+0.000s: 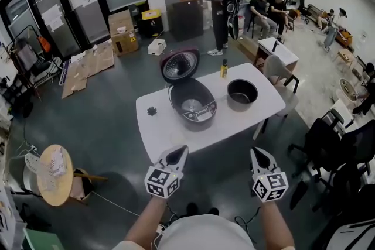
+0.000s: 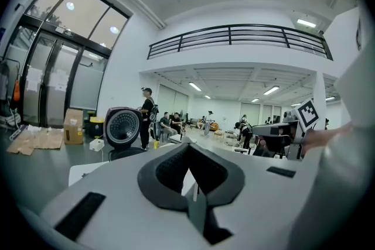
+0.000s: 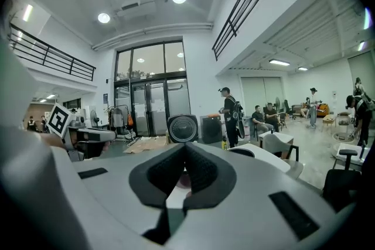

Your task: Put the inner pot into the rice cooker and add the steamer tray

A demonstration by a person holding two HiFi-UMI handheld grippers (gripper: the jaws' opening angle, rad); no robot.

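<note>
Head view, looking steeply down on a white table (image 1: 158, 129) on a dark floor. The rice cooker (image 1: 193, 111) stands near the table's middle with its lid (image 1: 180, 64) hinged up and back, so that the cavity is open. The inner pot (image 1: 242, 93), dark and empty, stands upright on the tabletop to the right of the cooker and apart from it, not yet placed inside. A yellow bottle (image 1: 224, 69) stands at the far edge of the table between cooker and pot, and a small dark object (image 1: 152, 110) lies left of the cooker.

The left gripper (image 1: 180, 150) and the right gripper (image 1: 256, 153) are held side by side at the near side of the table, short of its edge, both pointing toward it. In each gripper view the two jaws are pressed together with nothing between them.

Beyond the table a standing person (image 1: 221, 3) faces a dark cabinet (image 1: 184, 17), and flattened cardboard (image 1: 88, 64) lies on the floor at left.
</note>
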